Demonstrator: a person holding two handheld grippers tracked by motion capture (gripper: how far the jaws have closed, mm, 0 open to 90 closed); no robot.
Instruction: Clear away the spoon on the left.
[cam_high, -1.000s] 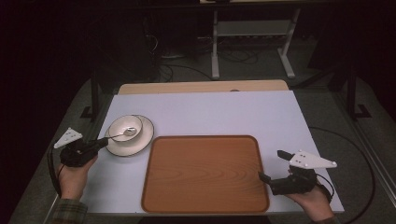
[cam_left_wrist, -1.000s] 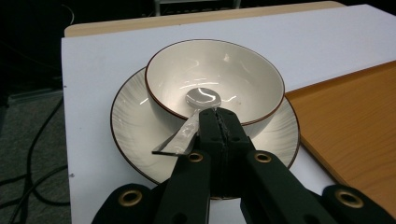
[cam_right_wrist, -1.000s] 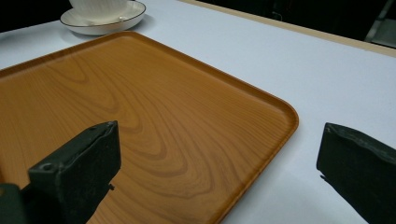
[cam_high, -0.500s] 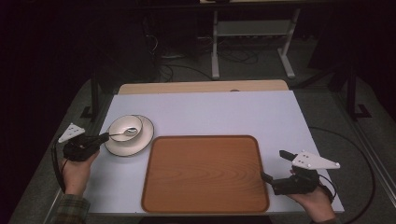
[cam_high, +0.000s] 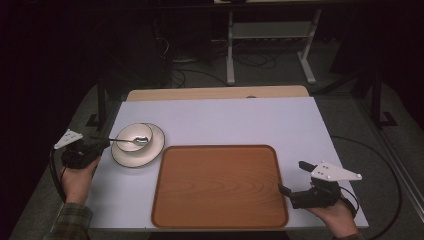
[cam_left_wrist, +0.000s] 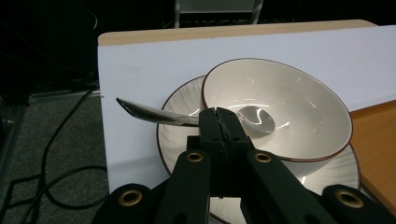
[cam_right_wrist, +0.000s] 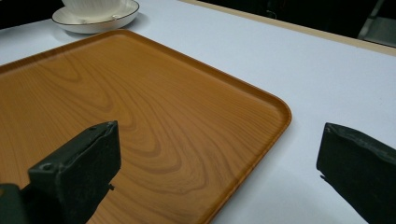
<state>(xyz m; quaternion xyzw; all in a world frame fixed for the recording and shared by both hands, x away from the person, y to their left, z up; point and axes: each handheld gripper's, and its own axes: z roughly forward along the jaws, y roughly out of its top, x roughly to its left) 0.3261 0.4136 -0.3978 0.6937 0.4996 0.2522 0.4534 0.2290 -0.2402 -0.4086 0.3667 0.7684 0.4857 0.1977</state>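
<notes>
A white counter (cam_high: 225, 120) with a tan far edge sits in a dark room, cables on the grey floor (cam_high: 395, 150) and a pale metal stand (cam_high: 270, 35) behind. One wooden tray (cam_high: 220, 185) lies near the front, bare. One cream bowl (cam_high: 134, 136) with a dark rim sits on one saucer (cam_high: 150, 152), left of the tray. The left hand-held gripper (cam_left_wrist: 219, 126) is clamped tight on one shiny spoon (cam_left_wrist: 254, 119), its scoop inside the bowl. The right hand-held gripper (cam_right_wrist: 215, 177) is wide apart, holding nothing, at the tray's right corner.

In the right gripper view the bowl (cam_right_wrist: 95, 7) and its plate (cam_right_wrist: 93, 21) are cut by the top edge, and in the left gripper view the closed jaws cover the middle of the spoon (cam_left_wrist: 187, 116).
</notes>
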